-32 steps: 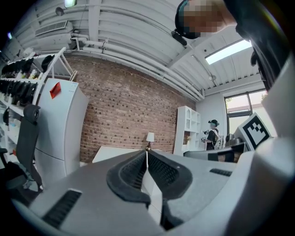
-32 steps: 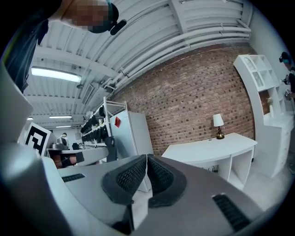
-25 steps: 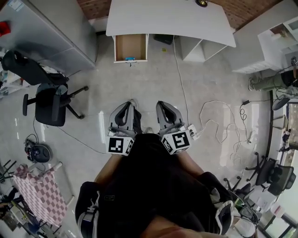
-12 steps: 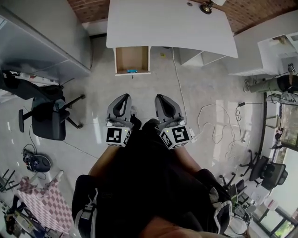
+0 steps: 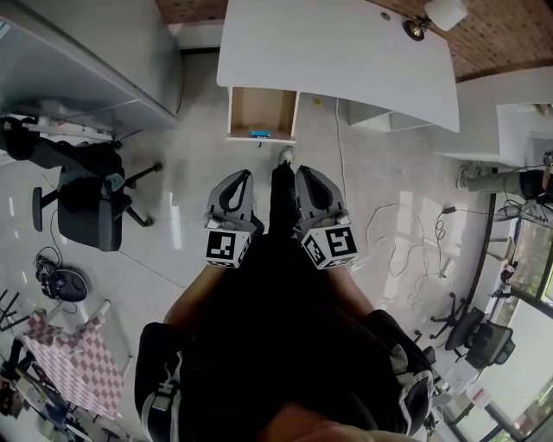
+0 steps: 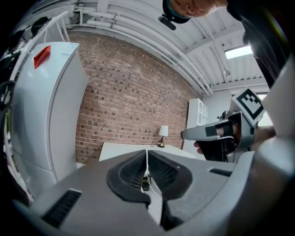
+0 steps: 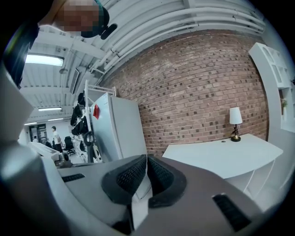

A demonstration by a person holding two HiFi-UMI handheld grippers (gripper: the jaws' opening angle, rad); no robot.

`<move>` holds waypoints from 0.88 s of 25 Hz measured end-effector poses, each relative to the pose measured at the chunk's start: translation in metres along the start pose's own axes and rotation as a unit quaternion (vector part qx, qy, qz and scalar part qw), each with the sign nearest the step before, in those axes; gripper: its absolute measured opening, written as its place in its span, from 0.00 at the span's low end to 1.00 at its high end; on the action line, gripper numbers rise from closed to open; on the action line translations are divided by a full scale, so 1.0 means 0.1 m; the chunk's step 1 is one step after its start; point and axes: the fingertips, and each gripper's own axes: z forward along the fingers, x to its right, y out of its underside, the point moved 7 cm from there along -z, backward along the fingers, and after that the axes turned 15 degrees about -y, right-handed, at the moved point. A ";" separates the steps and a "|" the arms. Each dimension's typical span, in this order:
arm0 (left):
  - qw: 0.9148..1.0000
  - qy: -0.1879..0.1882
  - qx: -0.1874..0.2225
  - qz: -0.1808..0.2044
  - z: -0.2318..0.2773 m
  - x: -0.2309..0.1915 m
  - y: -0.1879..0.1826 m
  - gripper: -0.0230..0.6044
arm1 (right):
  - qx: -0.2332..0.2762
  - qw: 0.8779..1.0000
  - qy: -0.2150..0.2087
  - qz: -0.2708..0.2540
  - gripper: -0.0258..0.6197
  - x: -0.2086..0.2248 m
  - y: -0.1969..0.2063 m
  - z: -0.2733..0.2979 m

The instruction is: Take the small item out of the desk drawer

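Observation:
An open wooden drawer (image 5: pixel 262 110) juts from the front of the white desk (image 5: pixel 337 47). A small blue item (image 5: pixel 259 133) lies at the drawer's front edge. Both grippers are held side by side at waist height, well short of the drawer. My left gripper (image 5: pixel 243 175) is shut with nothing in it, its pads meeting in the left gripper view (image 6: pixel 146 162). My right gripper (image 5: pixel 303 172) is likewise shut and empty (image 7: pixel 146 168). The person's leg and shoe (image 5: pixel 284 155) reach forward between them.
A black office chair (image 5: pixel 86 203) stands at the left beside a grey cabinet (image 5: pixel 78 60). White cables (image 5: pixel 406 229) trail over the floor at the right. A lamp (image 5: pixel 436 17) sits on the desk's far corner. A checked cloth (image 5: pixel 65 363) lies at the lower left.
The person has stepped toward the desk, and a foot now shows ahead between the grippers. The view has shifted slightly left. Both grippers stay shut and level.

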 end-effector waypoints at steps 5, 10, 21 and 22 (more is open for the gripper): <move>1.000 -0.007 -0.027 -0.003 0.26 -0.08 0.11 0.06 | -0.007 1.000 -0.023 -0.005 0.09 0.15 -0.07 0.32; 0.998 -0.018 -0.067 -0.001 0.85 -0.02 0.25 0.06 | -0.024 0.999 -0.037 0.008 0.09 0.66 -0.10 0.65; 0.974 -0.084 -0.209 -0.014 1.99 -0.24 1.19 0.32 | -0.062 0.996 -0.050 0.050 0.09 1.59 -0.10 1.29; 0.972 -0.091 -0.218 -0.015 2.08 -0.26 1.31 0.34 | -0.064 0.995 -0.050 0.055 0.09 1.67 -0.08 1.32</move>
